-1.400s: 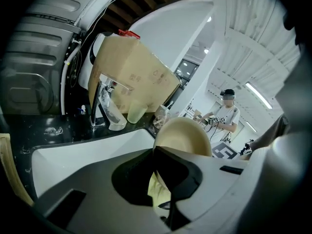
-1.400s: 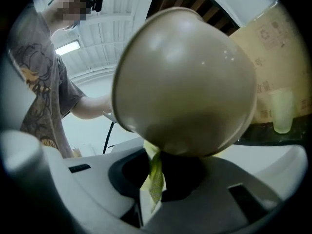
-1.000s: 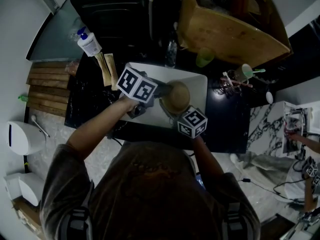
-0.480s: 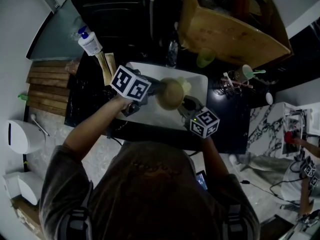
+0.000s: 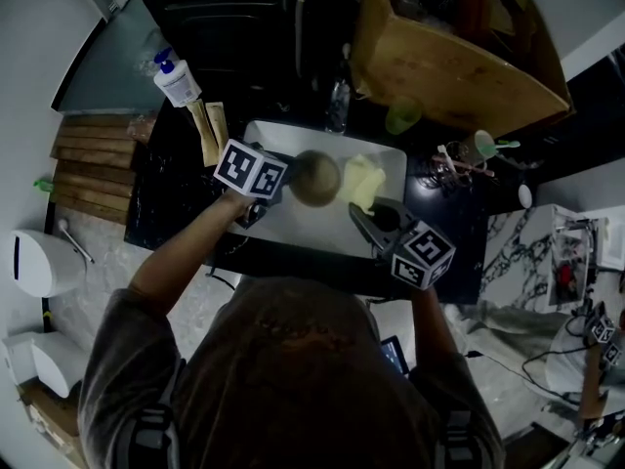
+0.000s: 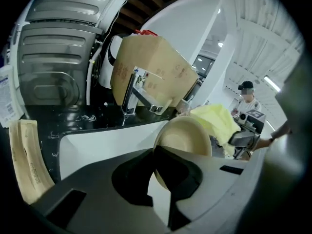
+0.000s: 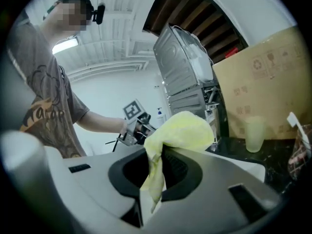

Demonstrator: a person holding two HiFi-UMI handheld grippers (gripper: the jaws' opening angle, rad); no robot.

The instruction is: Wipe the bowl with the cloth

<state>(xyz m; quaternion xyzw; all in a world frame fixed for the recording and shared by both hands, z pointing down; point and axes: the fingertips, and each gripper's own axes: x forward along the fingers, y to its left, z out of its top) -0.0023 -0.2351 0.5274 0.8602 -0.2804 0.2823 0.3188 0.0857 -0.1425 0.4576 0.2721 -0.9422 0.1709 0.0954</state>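
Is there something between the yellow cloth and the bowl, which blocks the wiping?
Nothing visible does. The cloth, shut in the right gripper, is right beside the bowl held by the left gripper, above the sink.

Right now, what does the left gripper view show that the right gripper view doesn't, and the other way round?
Only the left gripper view shows the bowl, its rim clamped in the left gripper. Only the right gripper view shows the person's brown shirt and the arm reaching to that gripper. Both show the yellow cloth, which the right gripper grips, and the cardboard box behind.
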